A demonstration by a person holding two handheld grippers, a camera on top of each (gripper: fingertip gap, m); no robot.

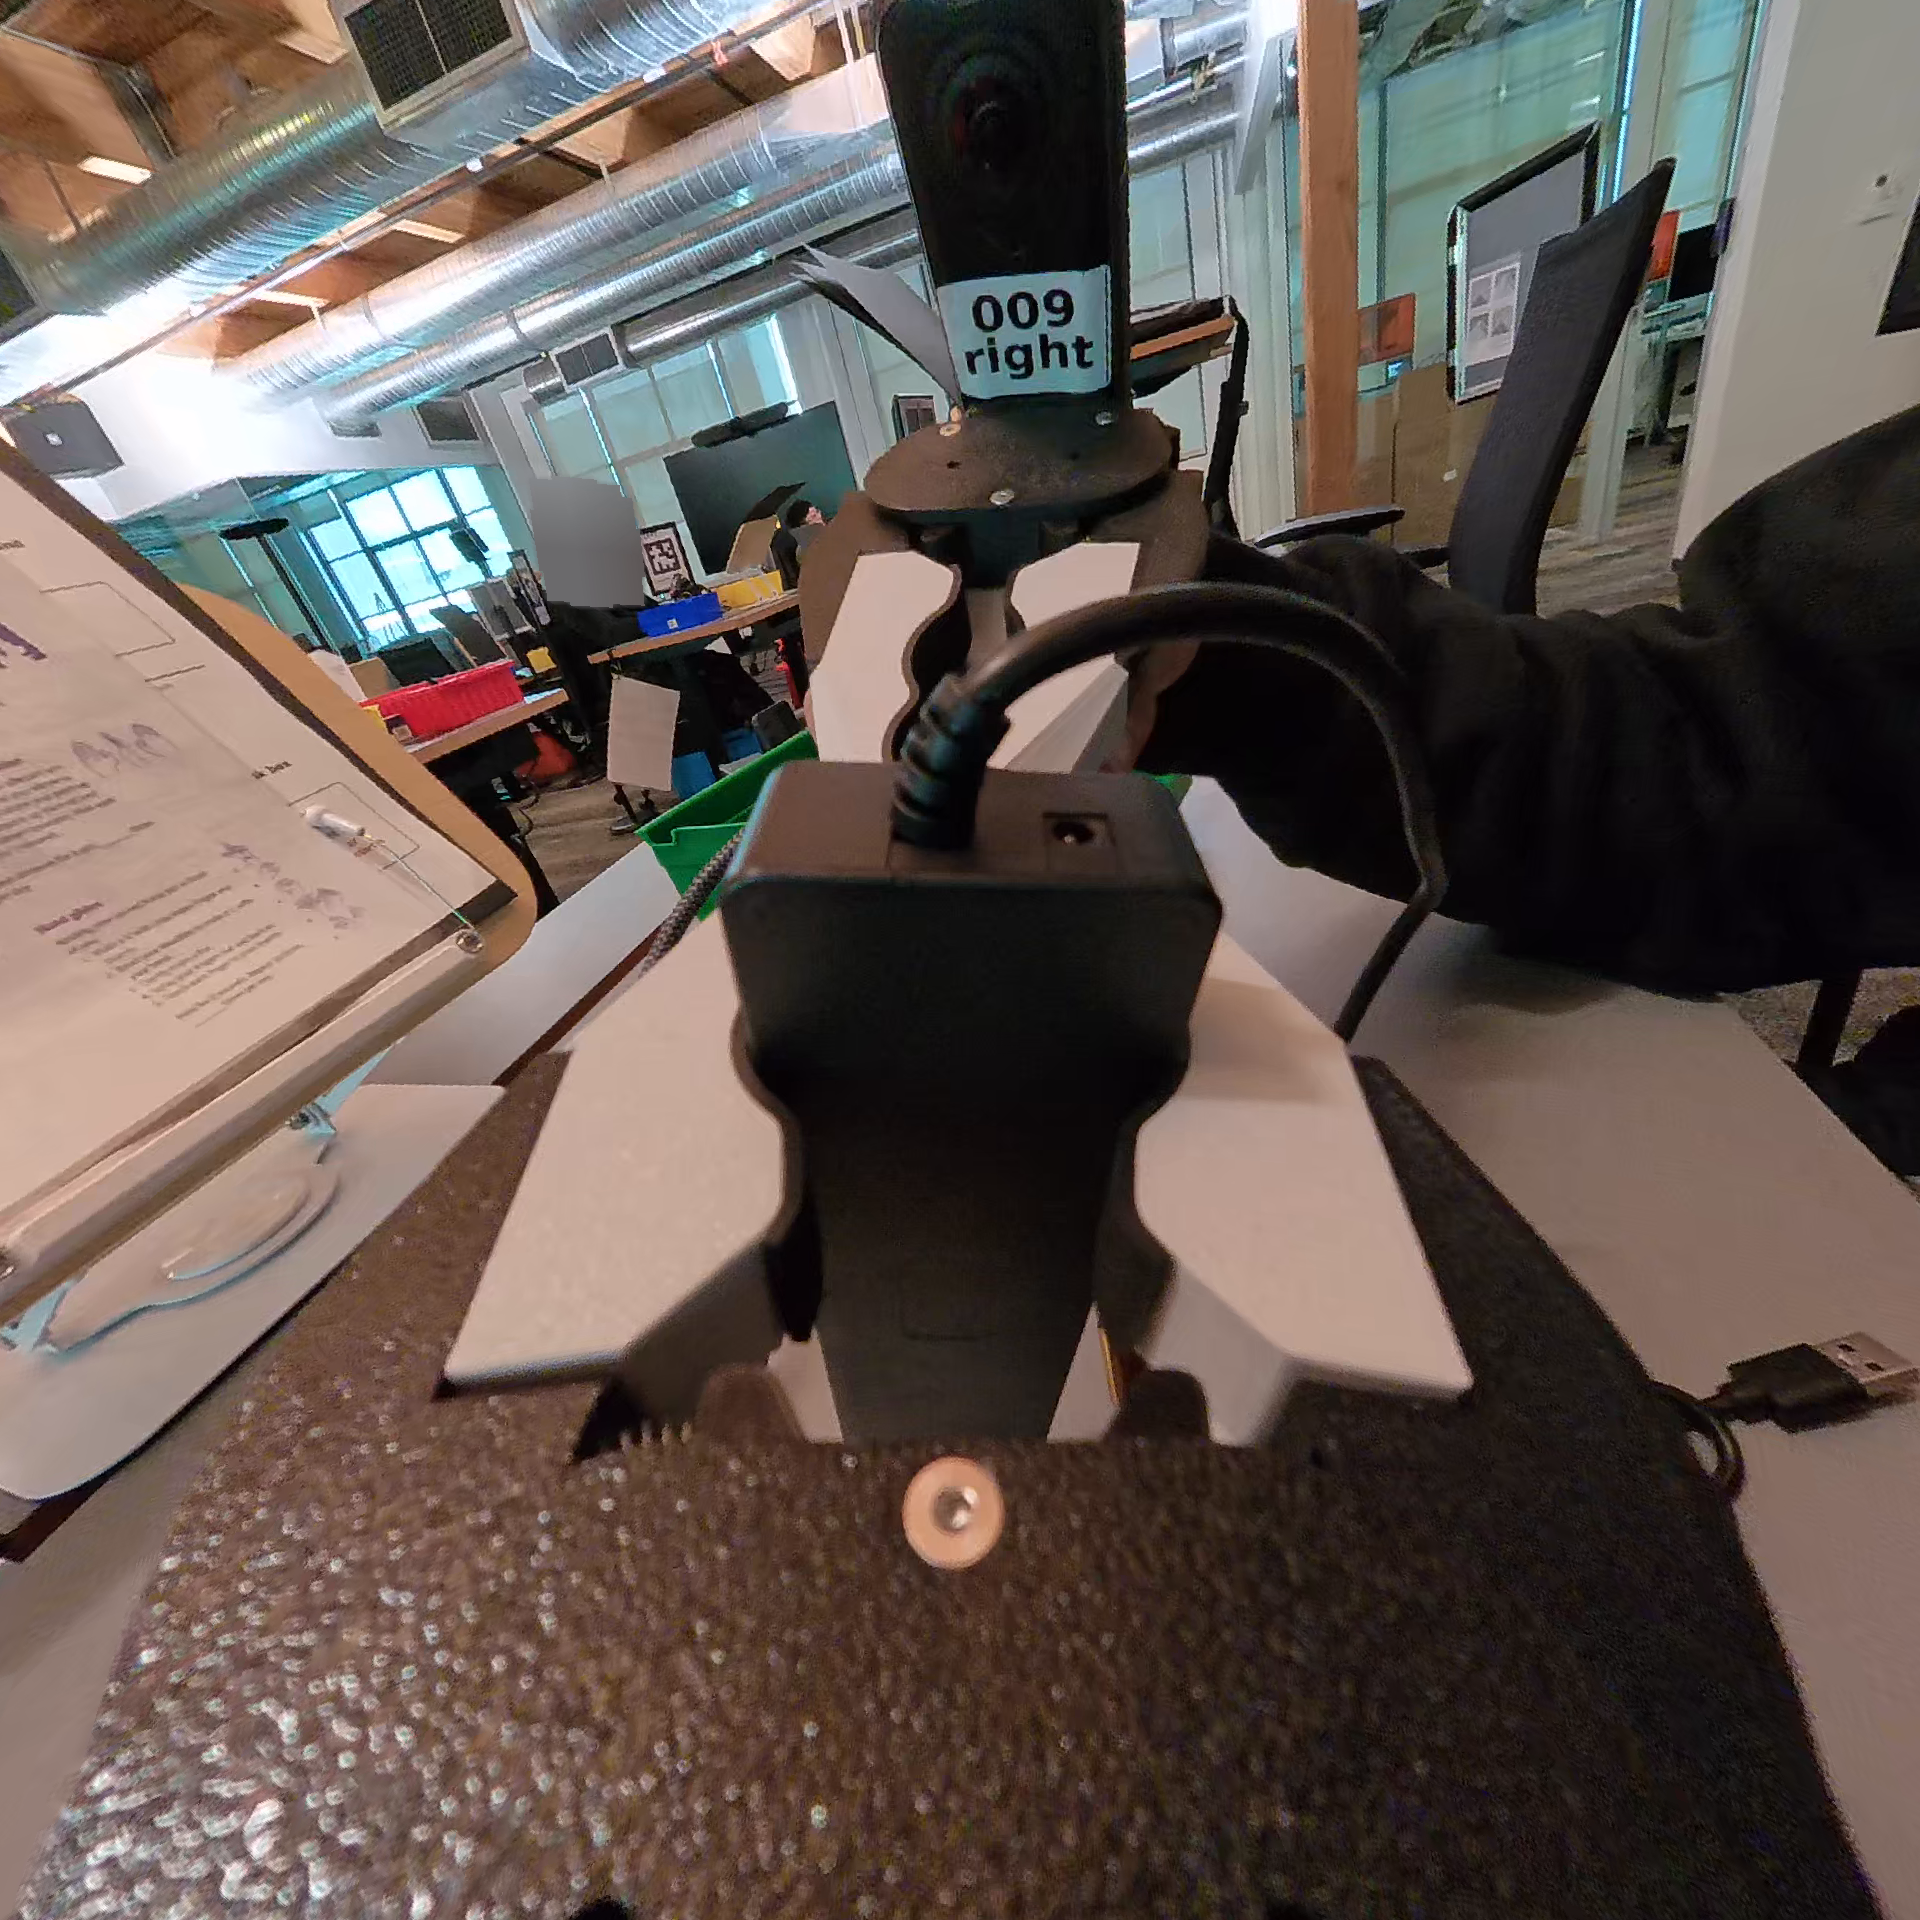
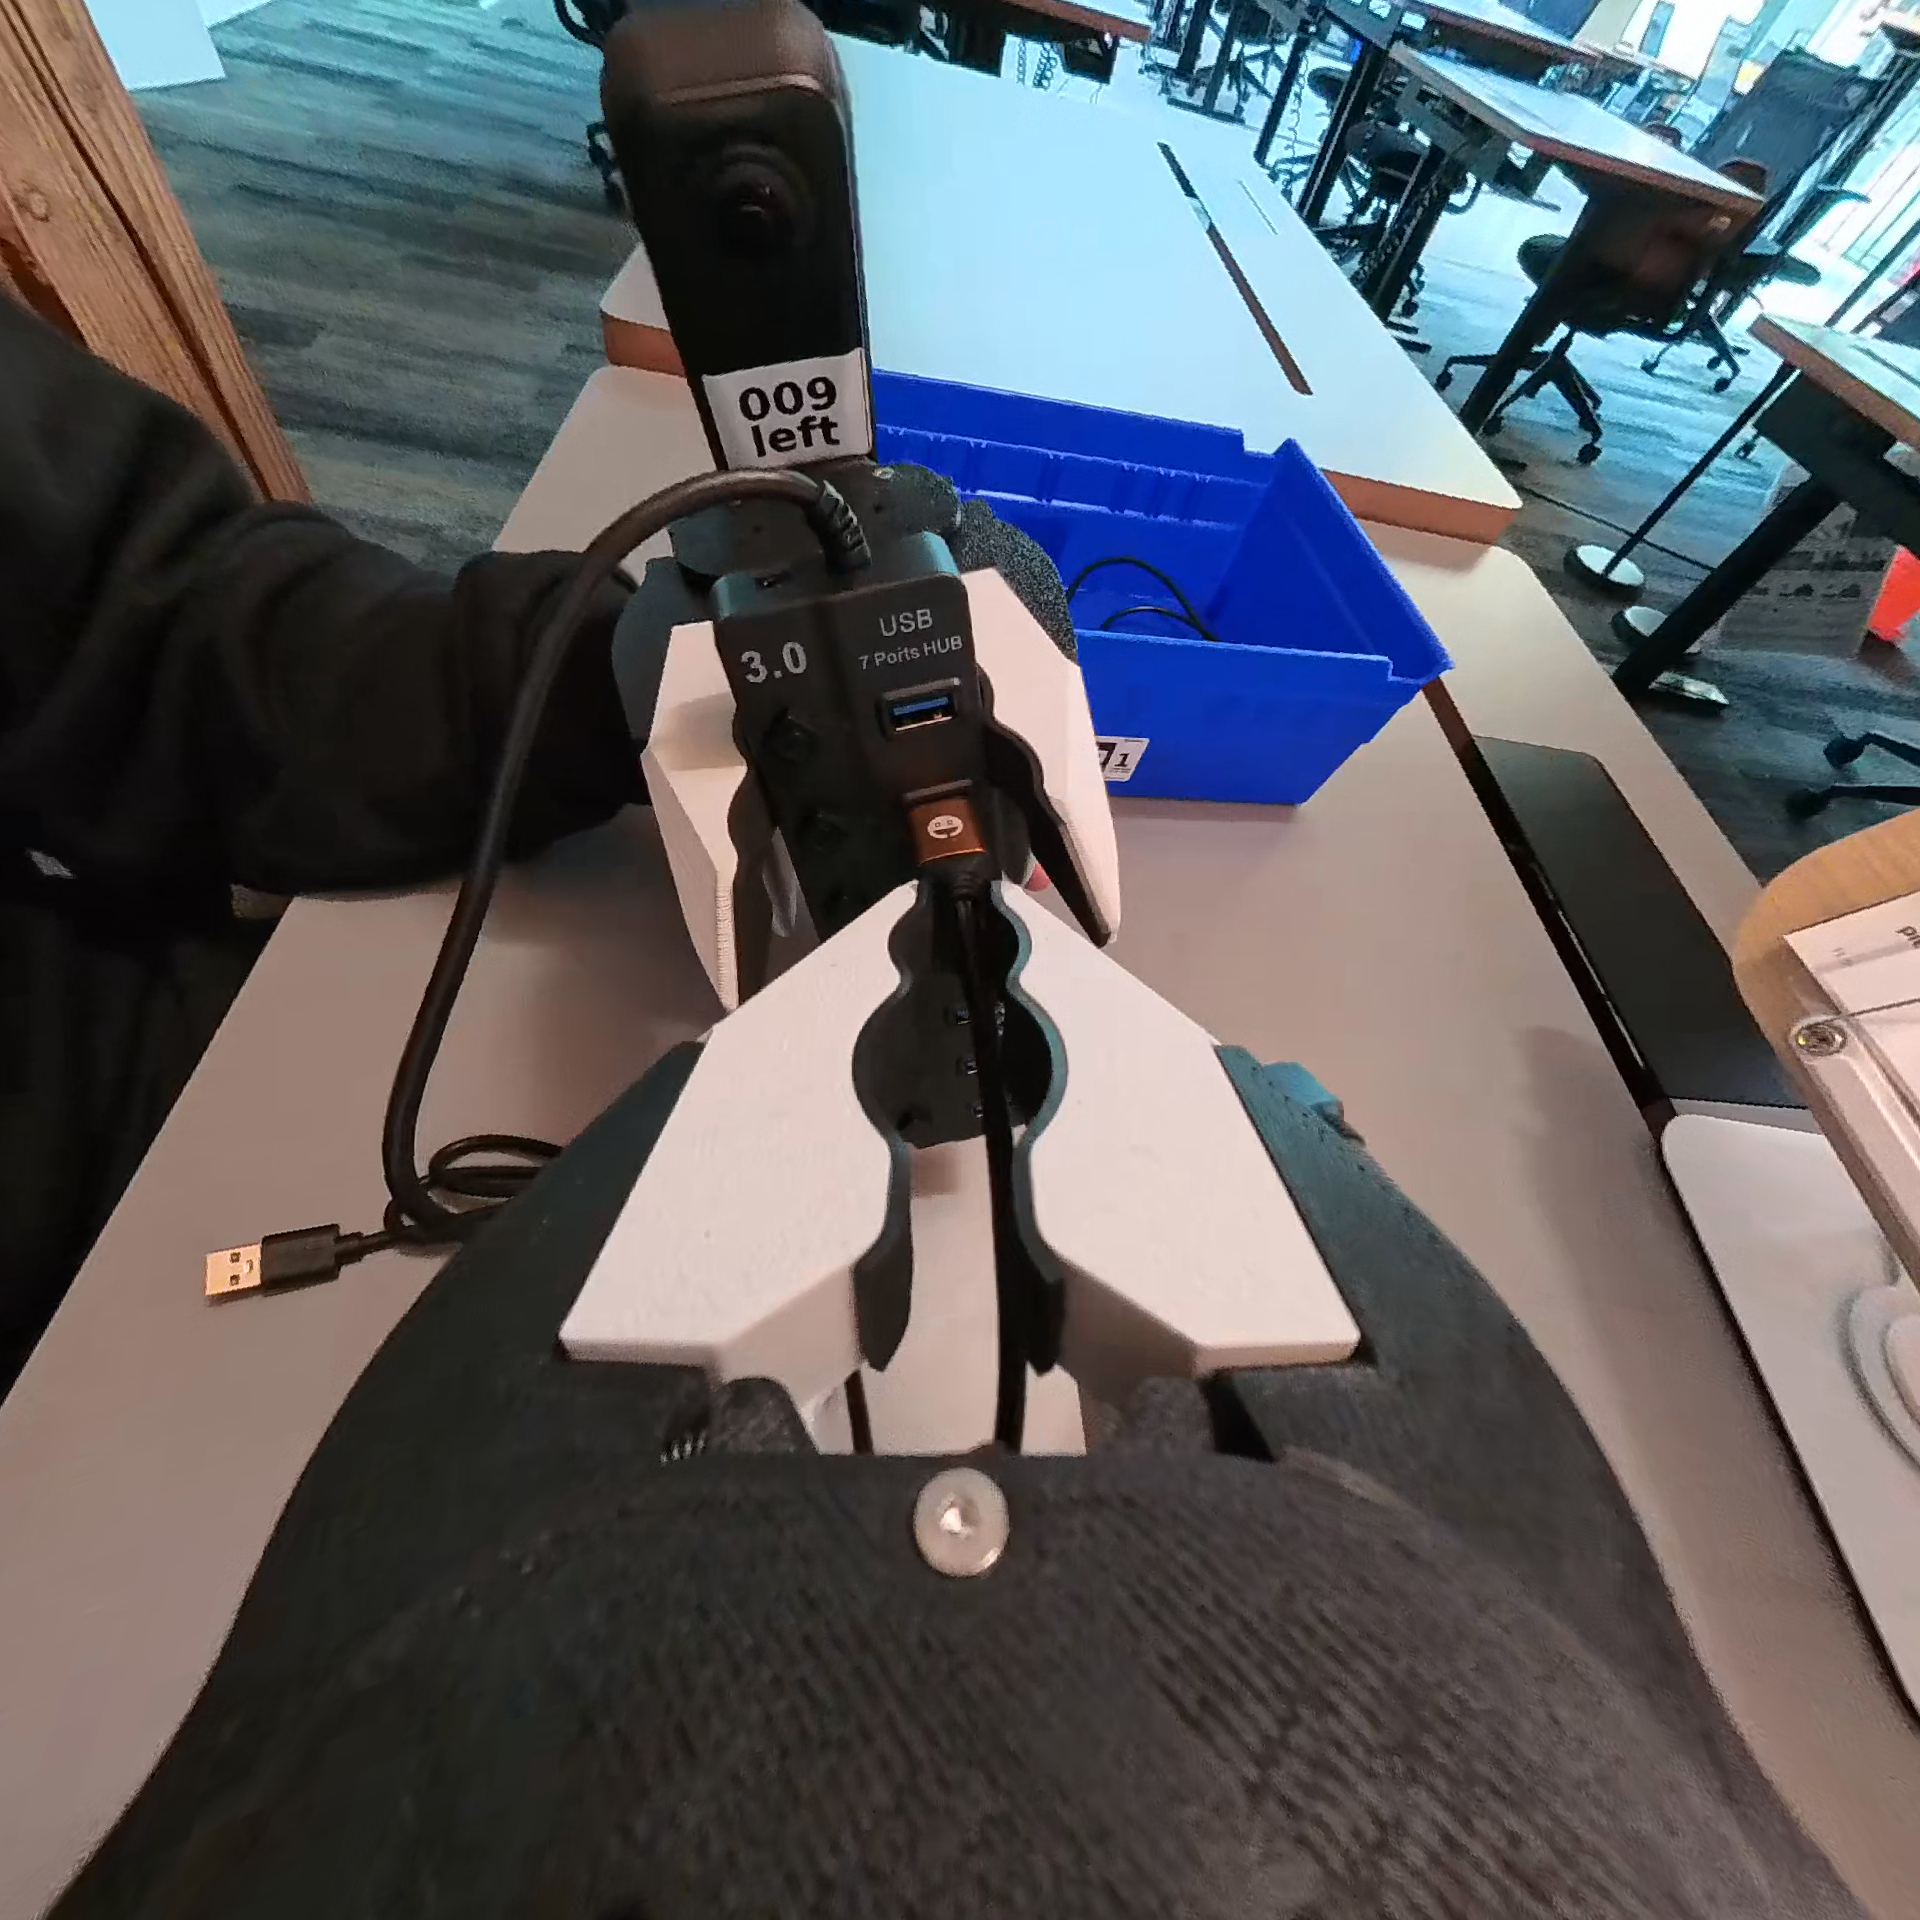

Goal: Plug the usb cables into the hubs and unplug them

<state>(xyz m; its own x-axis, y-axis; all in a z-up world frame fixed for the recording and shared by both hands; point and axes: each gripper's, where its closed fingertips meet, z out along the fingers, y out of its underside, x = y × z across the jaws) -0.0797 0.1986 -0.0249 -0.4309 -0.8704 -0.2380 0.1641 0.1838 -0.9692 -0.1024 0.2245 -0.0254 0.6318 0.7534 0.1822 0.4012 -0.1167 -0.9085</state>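
Right wrist view: black hub (image 2: 831,665), orange plug (image 2: 945,828) seated.

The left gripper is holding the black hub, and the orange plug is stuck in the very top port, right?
Not quite. The left gripper does hold the black hub, but the orange plug sits in the second port down. The top port, blue inside, is empty. The right wrist view shows it.
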